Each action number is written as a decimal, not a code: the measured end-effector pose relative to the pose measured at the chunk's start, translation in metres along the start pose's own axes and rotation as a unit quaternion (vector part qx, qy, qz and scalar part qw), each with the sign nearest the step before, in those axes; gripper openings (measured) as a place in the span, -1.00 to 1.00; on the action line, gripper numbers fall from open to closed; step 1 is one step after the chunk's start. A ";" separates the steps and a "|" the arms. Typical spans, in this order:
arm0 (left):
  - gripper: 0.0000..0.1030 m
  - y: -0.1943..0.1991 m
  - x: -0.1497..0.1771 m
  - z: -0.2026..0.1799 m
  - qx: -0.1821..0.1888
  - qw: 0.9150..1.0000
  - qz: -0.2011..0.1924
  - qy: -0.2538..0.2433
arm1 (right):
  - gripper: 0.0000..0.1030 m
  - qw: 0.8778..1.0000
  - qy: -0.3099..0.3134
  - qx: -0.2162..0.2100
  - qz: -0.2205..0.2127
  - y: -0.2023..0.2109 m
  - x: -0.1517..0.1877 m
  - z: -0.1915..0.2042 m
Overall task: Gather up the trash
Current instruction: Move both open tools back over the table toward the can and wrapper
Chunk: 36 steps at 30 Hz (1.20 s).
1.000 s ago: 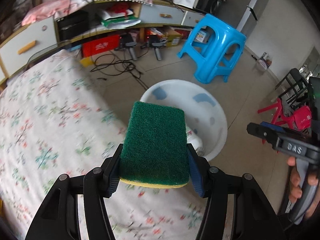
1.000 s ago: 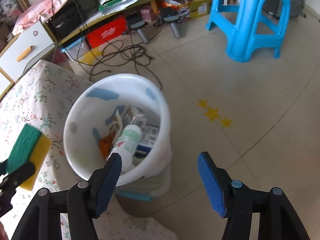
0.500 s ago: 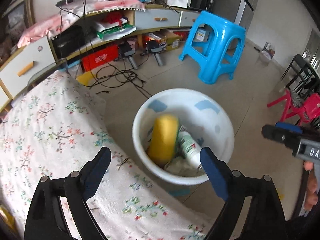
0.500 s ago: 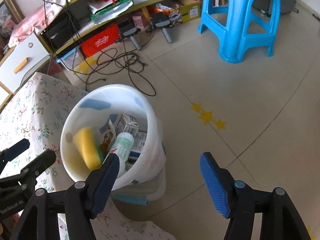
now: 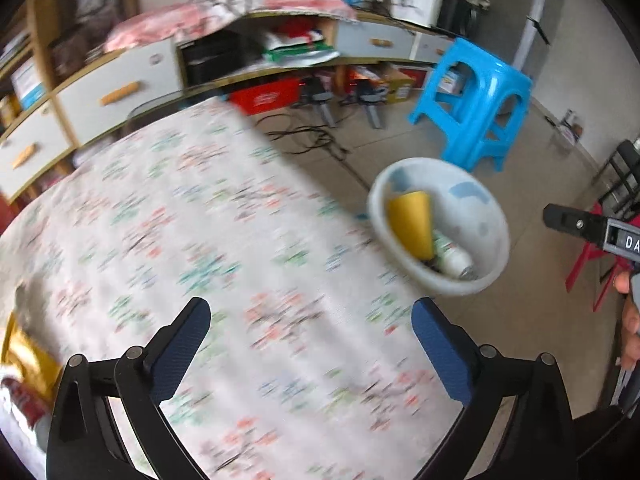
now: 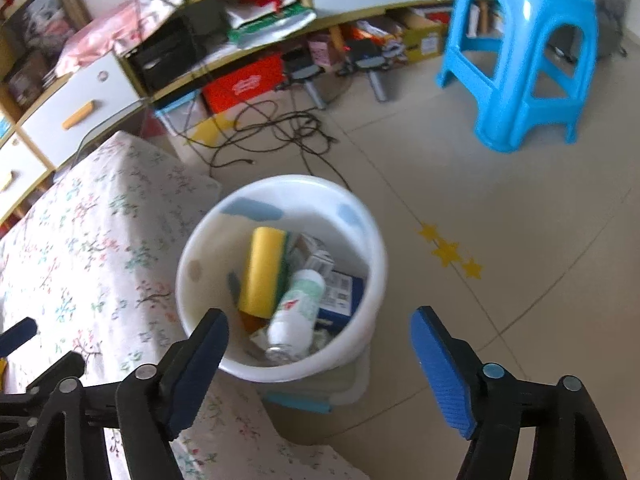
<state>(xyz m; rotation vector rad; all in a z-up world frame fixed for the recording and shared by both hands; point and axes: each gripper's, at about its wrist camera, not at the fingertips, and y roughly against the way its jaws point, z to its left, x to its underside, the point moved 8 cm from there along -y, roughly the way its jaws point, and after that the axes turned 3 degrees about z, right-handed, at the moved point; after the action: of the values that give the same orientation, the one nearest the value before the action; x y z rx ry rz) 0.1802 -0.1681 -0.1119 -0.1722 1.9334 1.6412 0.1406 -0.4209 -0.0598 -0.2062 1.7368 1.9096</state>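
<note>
With the sponge (image 6: 264, 270) already lying in the white bin (image 6: 372, 240) beside the table (image 5: 200, 220), both the left gripper (image 5: 310, 344) and the right gripper (image 6: 320, 364) are opening with nothing between them, so the bin could be knocked if the next reach is rushed.

Floral tablecloth (image 5: 208, 240) motion-blurred; gold packet (image 5: 24, 360), perhaps foil, edge-cropped.

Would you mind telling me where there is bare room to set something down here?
The floral tablecloth is bare ahead of the left hand-held gripper. The white bin, holding the sponge and bottle, is crowded.
</note>
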 end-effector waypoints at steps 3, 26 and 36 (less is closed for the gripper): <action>0.98 0.009 0.016 0.031 -0.019 1.000 0.001 0.023 | 0.62 1.000 0.021 0.003 -0.005 0.000 0.002 0.017; 0.98 0.069 0.110 0.239 -0.172 0.949 0.022 0.263 | 0.65 0.991 0.129 -0.028 0.013 -0.022 0.027 0.158; 0.79 0.049 0.131 0.275 -0.096 0.922 0.019 0.374 | 0.65 0.986 0.162 -0.032 0.023 -0.039 0.038 0.207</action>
<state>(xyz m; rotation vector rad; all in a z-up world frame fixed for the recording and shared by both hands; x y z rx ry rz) 0.1471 0.1356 -0.1543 -0.9677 2.2956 1.9698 0.1779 -0.2115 -0.0791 -0.5308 1.8996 2.0575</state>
